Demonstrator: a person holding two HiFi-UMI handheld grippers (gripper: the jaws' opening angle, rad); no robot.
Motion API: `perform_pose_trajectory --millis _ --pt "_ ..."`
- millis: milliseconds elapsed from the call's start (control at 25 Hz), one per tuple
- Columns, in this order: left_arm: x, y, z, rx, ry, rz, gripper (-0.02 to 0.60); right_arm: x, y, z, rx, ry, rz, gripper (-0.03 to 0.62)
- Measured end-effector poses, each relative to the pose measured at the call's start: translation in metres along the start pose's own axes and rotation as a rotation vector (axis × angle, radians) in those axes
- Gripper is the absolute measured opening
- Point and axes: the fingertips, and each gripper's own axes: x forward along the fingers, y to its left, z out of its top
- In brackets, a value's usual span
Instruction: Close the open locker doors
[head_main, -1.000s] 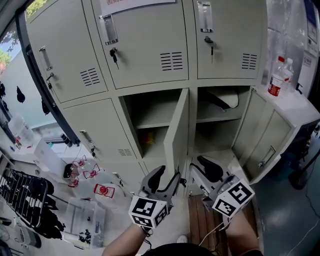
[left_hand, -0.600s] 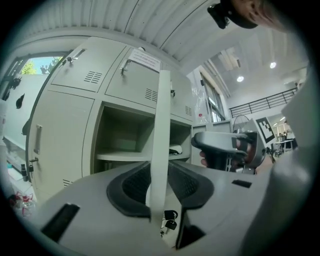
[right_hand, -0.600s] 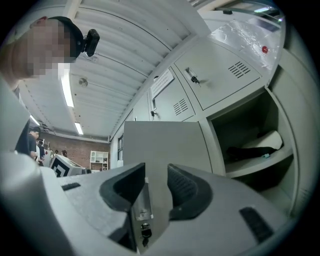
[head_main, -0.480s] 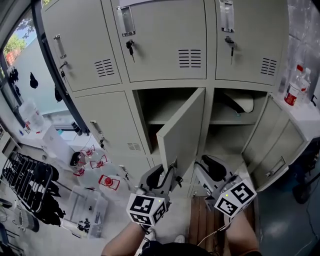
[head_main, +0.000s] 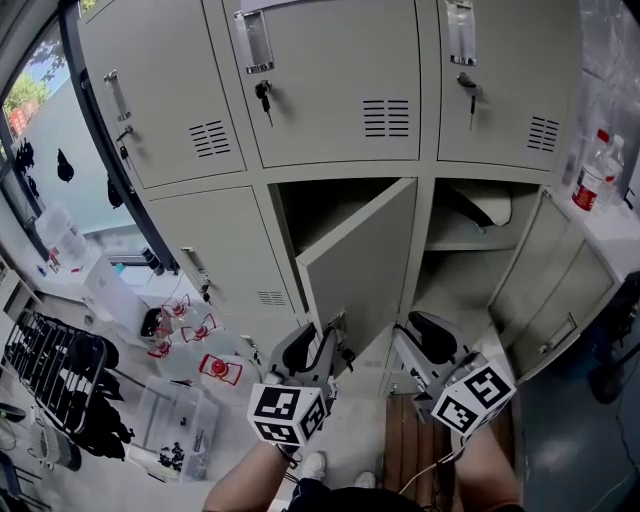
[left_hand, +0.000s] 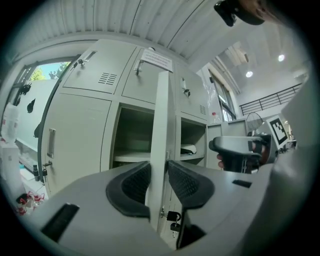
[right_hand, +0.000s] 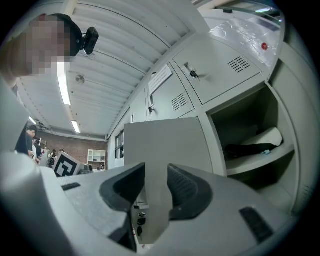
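A black wire rack (head_main: 45, 375) lies on the floor at the lower left of the head view. Just right of the rack sits a clear plastic box (head_main: 170, 430) with small dark parts in it. Up and to the right of the rack lie about 4 red-and-white packets (head_main: 215, 368). Above the rack stand 2 clear containers (head_main: 105, 292). Far right of the rack, at about its level, is a wooden slatted floor panel (head_main: 410, 440). Far up and right of the rack, 1 clear bottle (head_main: 590, 182) with a red cap and red label stands upright.
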Motion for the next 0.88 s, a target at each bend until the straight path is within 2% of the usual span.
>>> perform_pose_trajectory --millis 640,880 --pt "0.018 0.061 0.007 0.021 0.017 -0.031 0.107 0.047 0.007 -0.007 0.01 -0.008 -0.099 0.129" --pt "0.028 0.083 0.008 0.023 0.022 -0.013 0.159 0.059 0.01 -0.007 0.008 -0.01 -0.124 0.129"
